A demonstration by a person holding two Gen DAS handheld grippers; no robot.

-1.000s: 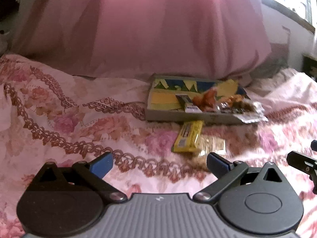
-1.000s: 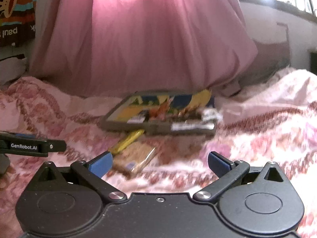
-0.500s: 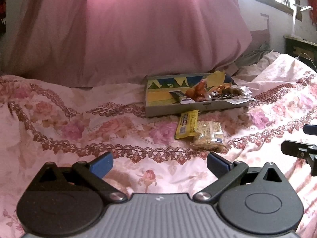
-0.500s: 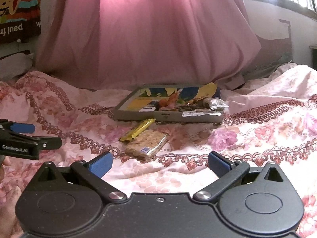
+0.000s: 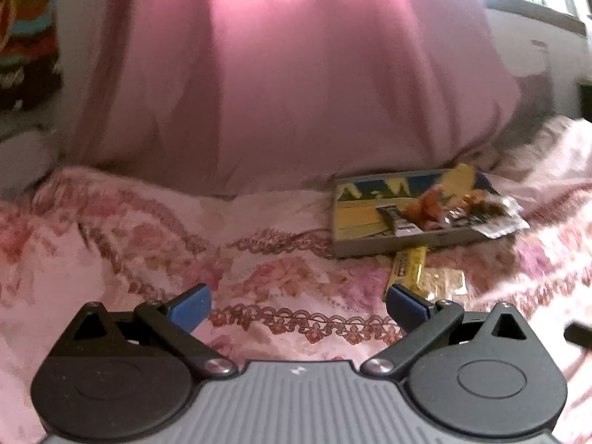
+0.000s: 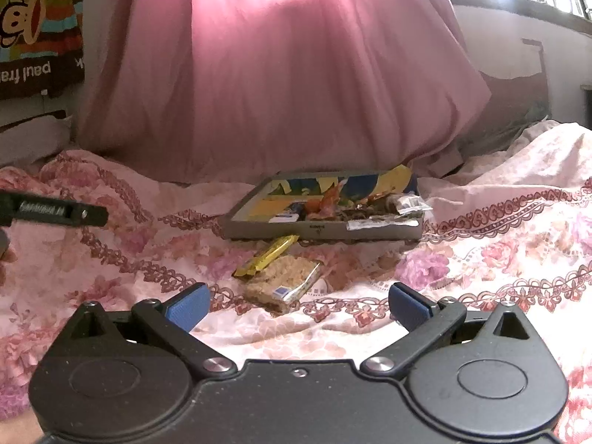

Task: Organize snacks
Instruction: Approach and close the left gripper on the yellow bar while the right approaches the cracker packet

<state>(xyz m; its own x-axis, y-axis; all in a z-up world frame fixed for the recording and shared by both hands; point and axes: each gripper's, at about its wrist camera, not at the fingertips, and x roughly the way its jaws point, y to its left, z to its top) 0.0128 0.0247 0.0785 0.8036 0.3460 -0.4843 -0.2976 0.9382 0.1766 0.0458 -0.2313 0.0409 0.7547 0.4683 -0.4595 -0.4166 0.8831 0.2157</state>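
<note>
While both the left gripper (image 5: 298,305) and right gripper (image 6: 298,305) hover wide open and empty, the yellow bar (image 6: 267,255) and cracker pack (image 6: 283,283) lie touching just near of the tray (image 6: 322,227).

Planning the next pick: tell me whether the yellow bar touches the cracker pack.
Touching: the right wrist view shows the yellow bar overlapping the cracker pack.

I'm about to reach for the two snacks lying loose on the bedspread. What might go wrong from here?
The yellow bar and the clear-wrapped cracker pack lie touching, so the open right tongs may pinch both or nudge one away. Both rest on the soft floral bedspread, which could bunch up between the fingers. The shallow box already has wrappers hanging over its right rim, so another snack might slide out.
</note>
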